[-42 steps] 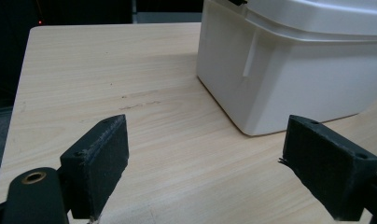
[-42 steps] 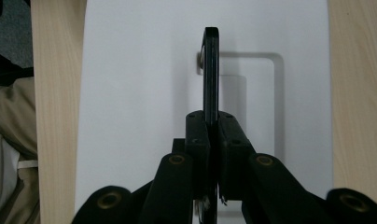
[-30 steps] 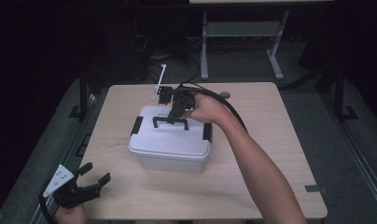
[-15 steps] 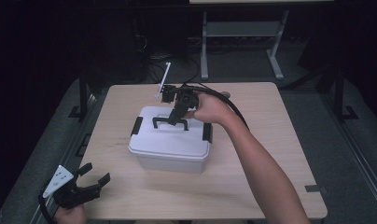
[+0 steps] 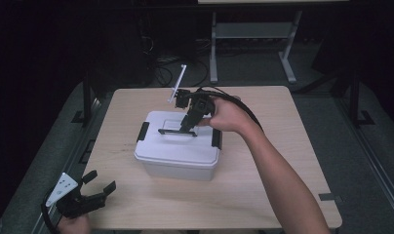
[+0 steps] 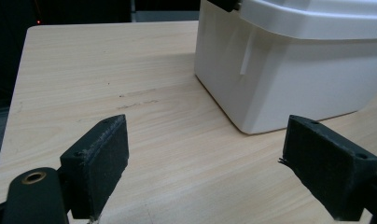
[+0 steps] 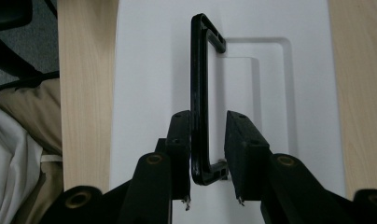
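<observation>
White box, black fittings — on pale wood

The box is plain white with a black handle and black side latches; the tabletop shows light wood grain — both tools' jaws are black.

A light wooden table fills the middle of the scene, with a faint dark scuff on its left part. On its near right corner lies a strip of grey tape. Beyond the far edge stands a grey metal frame, with black cables on the dark floor to its left.
</observation>
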{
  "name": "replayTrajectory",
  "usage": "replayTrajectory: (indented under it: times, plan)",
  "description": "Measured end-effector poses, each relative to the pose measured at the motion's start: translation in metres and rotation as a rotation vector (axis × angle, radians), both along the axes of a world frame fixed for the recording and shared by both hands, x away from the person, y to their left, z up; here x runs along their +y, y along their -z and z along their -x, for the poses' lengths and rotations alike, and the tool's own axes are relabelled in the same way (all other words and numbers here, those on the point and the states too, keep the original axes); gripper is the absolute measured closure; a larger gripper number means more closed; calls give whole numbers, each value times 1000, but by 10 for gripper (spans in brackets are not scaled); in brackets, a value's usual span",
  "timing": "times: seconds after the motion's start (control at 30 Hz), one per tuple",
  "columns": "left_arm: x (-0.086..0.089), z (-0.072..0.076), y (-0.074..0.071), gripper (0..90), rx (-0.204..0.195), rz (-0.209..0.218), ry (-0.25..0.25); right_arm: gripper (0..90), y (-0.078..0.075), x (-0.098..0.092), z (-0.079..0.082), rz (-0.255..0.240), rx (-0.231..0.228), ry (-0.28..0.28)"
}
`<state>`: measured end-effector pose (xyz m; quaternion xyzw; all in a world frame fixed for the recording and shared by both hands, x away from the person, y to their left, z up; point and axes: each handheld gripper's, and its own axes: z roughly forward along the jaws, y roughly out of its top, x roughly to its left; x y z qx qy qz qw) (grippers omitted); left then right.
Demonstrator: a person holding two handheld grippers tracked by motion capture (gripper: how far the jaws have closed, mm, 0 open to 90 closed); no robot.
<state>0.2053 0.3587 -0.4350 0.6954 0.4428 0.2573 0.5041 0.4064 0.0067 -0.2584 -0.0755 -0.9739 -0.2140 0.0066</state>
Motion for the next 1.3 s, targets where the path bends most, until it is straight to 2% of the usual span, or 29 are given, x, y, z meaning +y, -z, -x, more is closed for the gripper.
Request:
replayTrajectory:
  times: [0.17, 0.47, 1.17, 1.3]
  plan:
    - [0, 0, 0, 135, 2, 3, -2, 705, -4, -9, 2, -21, 3, 14]
    - [0, 0, 0, 135, 2, -1, -4, 694, -11, -25, 3, -20, -9, 43]
    - [1, 0, 1, 135, 7, 0, -4, 628, -16, -50, 2, -22, -8, 96]
    - [1, 0, 2, 135, 6, 3, -4, 602, -14, -57, 2, -35, 1, 110]
